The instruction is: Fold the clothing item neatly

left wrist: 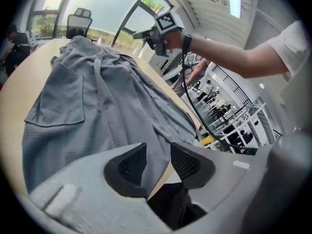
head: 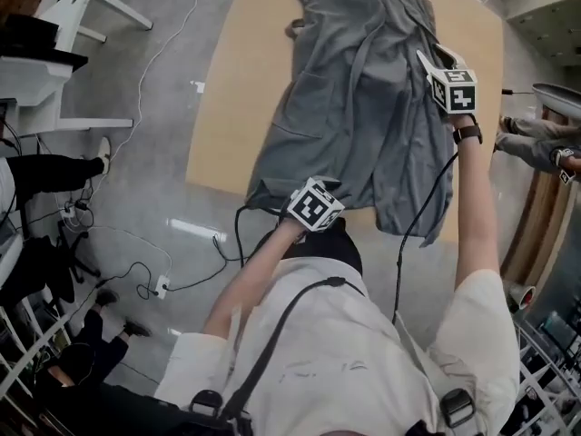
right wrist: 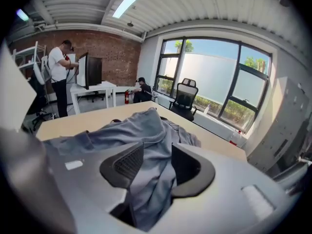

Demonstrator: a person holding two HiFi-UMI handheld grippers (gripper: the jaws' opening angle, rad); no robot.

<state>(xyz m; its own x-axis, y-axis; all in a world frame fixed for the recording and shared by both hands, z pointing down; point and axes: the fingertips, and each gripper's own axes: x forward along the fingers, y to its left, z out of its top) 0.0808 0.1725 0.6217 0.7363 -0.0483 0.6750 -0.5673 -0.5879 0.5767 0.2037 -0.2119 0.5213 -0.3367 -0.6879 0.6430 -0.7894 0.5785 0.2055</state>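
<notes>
The left gripper point(left wrist: 157, 155) and right gripper point(right wrist: 157, 156) each stand with jaws parted, the grey garment point(head: 354, 107) lying slack between them on the table point(head: 227, 89).

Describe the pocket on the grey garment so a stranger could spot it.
Start at the light wooden table, where one grey garment lies spread out. On its left part as the person faces it sits the pocket, a flat sewn-on square, the only straight-edged patch among loose folds.
</notes>
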